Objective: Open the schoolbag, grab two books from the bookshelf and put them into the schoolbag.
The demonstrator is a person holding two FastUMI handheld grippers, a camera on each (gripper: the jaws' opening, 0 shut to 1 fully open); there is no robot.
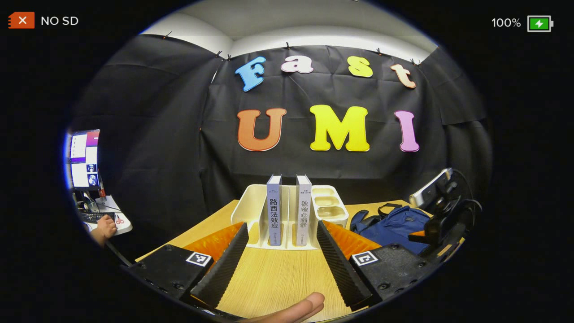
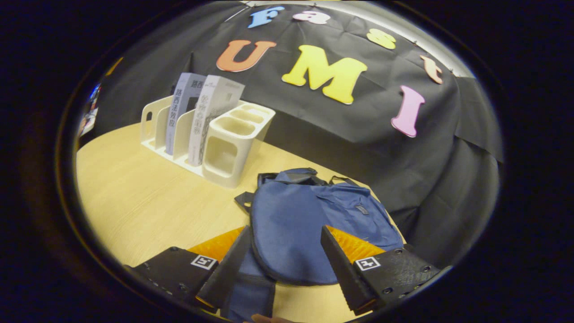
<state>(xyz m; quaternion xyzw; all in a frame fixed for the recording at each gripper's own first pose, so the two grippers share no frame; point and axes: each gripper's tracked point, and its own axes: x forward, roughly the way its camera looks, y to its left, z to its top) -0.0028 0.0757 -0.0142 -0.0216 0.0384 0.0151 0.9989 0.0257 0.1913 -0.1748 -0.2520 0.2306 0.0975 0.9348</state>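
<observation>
Bookshelf (image 1: 251,202) with two books (image 1: 274,211)

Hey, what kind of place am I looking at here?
Probably a recording booth set up as a study desk: black cloth walls, a wooden table with a white book rack and blue schoolbag, and a computer screen off to the side.

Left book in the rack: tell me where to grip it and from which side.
Grip the left book across its spine, near the top, coming straight in from the open front of the white rack. It stands upright with its spine facing the left gripper, whose open fingers already line up with it; dividers block the sides.
</observation>
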